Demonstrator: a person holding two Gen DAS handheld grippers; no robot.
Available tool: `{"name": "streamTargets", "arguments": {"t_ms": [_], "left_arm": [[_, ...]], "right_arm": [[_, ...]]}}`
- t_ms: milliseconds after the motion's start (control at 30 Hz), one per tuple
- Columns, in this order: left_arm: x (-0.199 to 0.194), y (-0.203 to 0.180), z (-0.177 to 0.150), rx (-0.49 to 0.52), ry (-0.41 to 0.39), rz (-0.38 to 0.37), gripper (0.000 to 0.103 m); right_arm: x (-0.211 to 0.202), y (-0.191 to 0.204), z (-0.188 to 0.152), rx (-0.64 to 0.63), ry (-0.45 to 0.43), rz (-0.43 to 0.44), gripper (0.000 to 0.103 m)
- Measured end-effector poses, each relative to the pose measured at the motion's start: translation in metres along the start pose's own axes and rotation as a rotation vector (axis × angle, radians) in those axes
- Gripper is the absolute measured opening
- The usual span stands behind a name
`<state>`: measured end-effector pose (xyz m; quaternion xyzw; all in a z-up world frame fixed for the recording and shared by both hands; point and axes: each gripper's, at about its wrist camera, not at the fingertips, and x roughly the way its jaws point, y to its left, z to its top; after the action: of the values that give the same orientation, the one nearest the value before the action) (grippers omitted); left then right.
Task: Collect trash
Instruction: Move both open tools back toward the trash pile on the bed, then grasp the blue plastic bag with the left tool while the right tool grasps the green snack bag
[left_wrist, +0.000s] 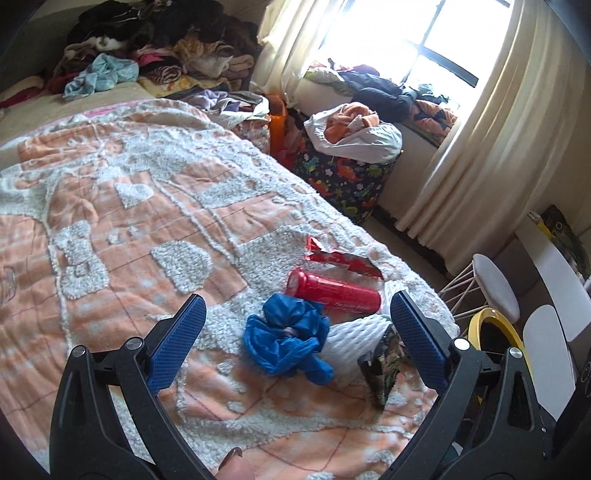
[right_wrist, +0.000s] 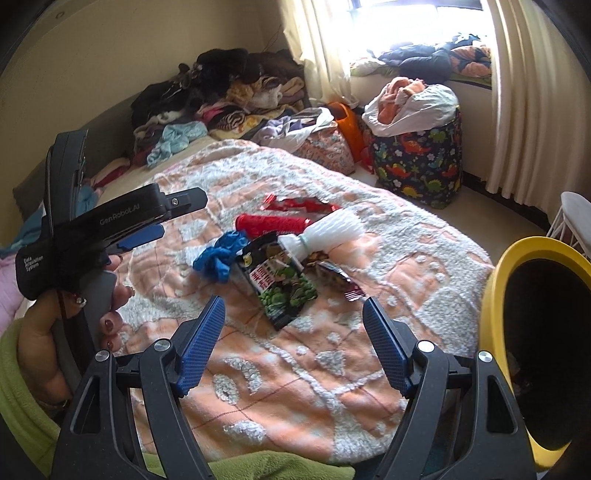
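Trash lies together on the bed: a crumpled blue plastic bag (left_wrist: 286, 338) (right_wrist: 218, 254), a red ribbed bottle (left_wrist: 332, 291) (right_wrist: 271, 223), a torn red wrapper (left_wrist: 341, 256) (right_wrist: 299, 203), white foam netting (left_wrist: 354, 332) (right_wrist: 328, 230), a dark snack packet with green peas (right_wrist: 284, 284) (left_wrist: 384, 360) and a small foil wrapper (right_wrist: 338, 278). My left gripper (left_wrist: 297, 304) is open and empty just above the blue bag; it also shows in the right wrist view (right_wrist: 173, 218). My right gripper (right_wrist: 293, 306) is open and empty, short of the snack packet.
A yellow-rimmed bin (right_wrist: 535, 332) (left_wrist: 495, 332) stands at the bed's right edge. A dinosaur-print hamper (right_wrist: 419, 166) (left_wrist: 343, 181) full of laundry stands by the window. Clothes are piled (left_wrist: 159, 44) at the bed's far end. A white stool (left_wrist: 495, 284) is on the right.
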<state>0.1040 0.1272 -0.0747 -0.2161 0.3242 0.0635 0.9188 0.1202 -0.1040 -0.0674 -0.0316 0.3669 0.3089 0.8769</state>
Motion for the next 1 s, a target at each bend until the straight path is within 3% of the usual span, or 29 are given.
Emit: {"name": "streamTargets", "arguments": {"t_ms": [133,433,500,667,800,1000], "left_arm": [[0.008,0.013,-0.004,-0.031,0.033,0.005,0.091],[0.026,0.030,-0.017,-0.105,0.124,-0.032,0.061],[0.029,0.033,-0.020,-0.118,0.138,-0.042,0.059],[0.030,0.032,-0.023,-0.109,0.140,-0.054,0.055],[0.031,0.029,-0.025,-0.099,0.145,-0.058,0.052],[0.036,0.023,-0.028,-0.087,0.165,-0.070,0.044]], "right_arm": [[0.018,0.007,0.002,-0.026,0.035,0.008,0.074],[0.055,0.016,0.006,-0.064,0.096,0.003,0.074],[0.064,0.015,0.005,-0.058,0.110,0.000,0.073],[0.082,0.011,0.003,-0.032,0.156,0.001,0.059],[0.087,0.003,0.002,0.011,0.168,0.021,0.038],[0.079,-0.006,-0.002,0.059,0.148,0.051,0.024]]}}
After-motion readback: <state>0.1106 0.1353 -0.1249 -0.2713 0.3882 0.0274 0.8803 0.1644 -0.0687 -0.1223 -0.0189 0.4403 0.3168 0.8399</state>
